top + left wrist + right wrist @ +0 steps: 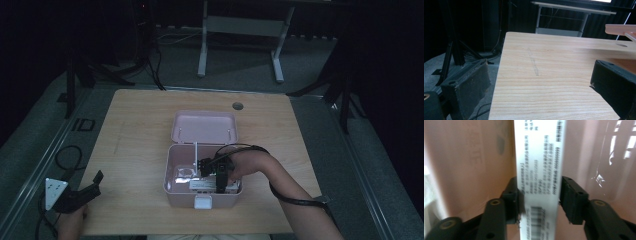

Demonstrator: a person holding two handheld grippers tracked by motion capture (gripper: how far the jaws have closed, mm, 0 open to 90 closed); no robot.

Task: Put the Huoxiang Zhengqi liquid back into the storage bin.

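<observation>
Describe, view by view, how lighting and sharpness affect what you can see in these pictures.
High view: dim, dark surroundings, pink box still legible. Left gripper view: table evenly lit, near pads soft. Right gripper view: white carton blurred, print unreadable, bright reflections on the pink wall.

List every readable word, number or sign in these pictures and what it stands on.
Long white cardboard box inside the open pink plastic storage box: rows of small print and a barcode, too blurred to read.
Grey floor strip left of the table: "ID".
Nothing else legible.
</observation>
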